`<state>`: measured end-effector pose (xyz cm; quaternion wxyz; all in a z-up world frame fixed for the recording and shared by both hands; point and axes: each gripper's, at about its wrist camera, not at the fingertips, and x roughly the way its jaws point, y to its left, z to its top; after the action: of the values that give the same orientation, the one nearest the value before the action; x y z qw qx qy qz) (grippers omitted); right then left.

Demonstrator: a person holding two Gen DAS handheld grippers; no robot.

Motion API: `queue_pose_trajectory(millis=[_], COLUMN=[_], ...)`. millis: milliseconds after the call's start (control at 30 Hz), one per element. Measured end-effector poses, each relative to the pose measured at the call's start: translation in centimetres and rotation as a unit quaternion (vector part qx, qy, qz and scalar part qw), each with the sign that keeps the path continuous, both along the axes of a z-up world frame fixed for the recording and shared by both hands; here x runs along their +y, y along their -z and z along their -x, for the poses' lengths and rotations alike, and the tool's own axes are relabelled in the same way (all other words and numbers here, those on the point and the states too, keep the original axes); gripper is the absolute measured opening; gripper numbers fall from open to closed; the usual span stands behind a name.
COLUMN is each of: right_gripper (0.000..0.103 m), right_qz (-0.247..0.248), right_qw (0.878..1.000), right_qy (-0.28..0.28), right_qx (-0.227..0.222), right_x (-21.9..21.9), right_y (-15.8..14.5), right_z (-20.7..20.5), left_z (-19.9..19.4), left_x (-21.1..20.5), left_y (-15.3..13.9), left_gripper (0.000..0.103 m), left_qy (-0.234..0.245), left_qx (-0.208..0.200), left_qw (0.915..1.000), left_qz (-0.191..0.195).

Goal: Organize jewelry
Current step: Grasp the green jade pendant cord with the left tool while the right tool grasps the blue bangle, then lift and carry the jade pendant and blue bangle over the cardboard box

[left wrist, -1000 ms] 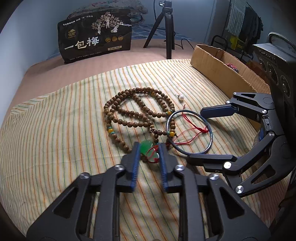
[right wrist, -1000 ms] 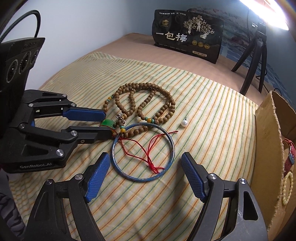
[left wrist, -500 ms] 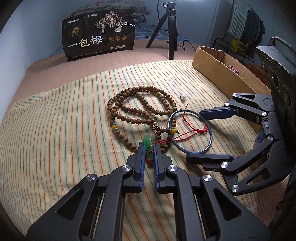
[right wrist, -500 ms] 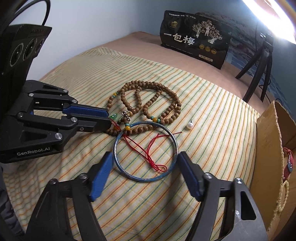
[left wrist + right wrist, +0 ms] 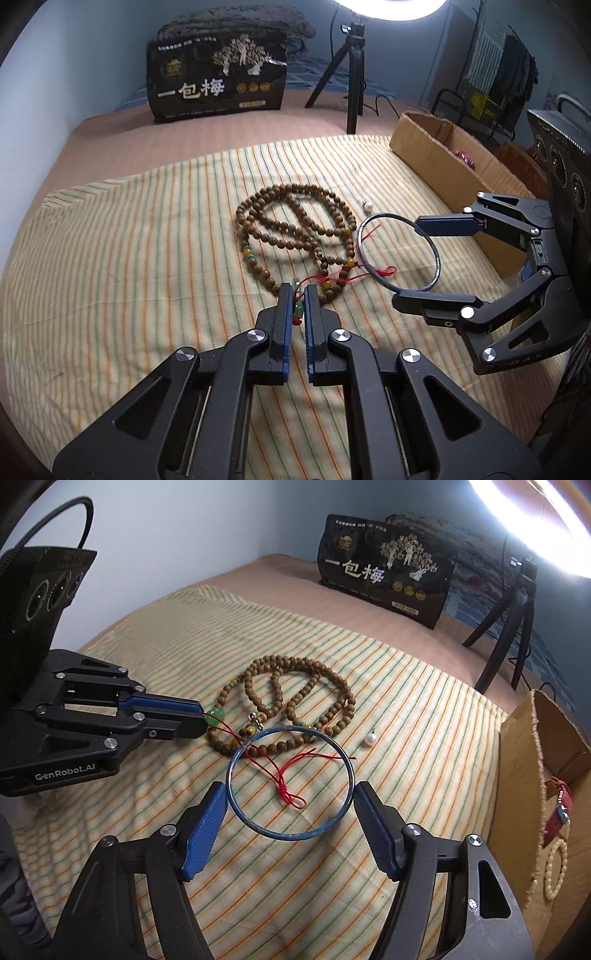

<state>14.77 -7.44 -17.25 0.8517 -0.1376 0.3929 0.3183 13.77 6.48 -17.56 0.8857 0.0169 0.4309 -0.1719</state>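
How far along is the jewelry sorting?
Done: a red strap and a cream bead bracelet already lie in the cardboard box. In hand: the left tool is shut on the green pendant; the right tool straddles the blue bangle, pads at its rim. Left: wooden bead necklace and pearl on the striped cloth.
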Motion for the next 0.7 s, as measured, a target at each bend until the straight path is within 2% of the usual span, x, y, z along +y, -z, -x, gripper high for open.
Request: queue_pose_trajectory(millis=[333,700], right_gripper=[0.07,0.07], right_qz=[-0.024,-0.056], right_qw=[0.999,0.997], right_qy=[0.004,0.019], right_qx=[-0.022,-0.048], right_x=[-1.7,-5.2], right_y=[-3.1,-7.5], right_z=[1.8,3.6], left_z=[1.0,2.2], left_x=[-0.4,-2.9], left_y=[-4.3,-9.4], left_gripper=[0.004,0.004], left_qy=[-0.012,-0.009], left_qx=[-0.031,-0.069], left_qw=[0.9994,0.9976], left_qz=[0.007,0.006])
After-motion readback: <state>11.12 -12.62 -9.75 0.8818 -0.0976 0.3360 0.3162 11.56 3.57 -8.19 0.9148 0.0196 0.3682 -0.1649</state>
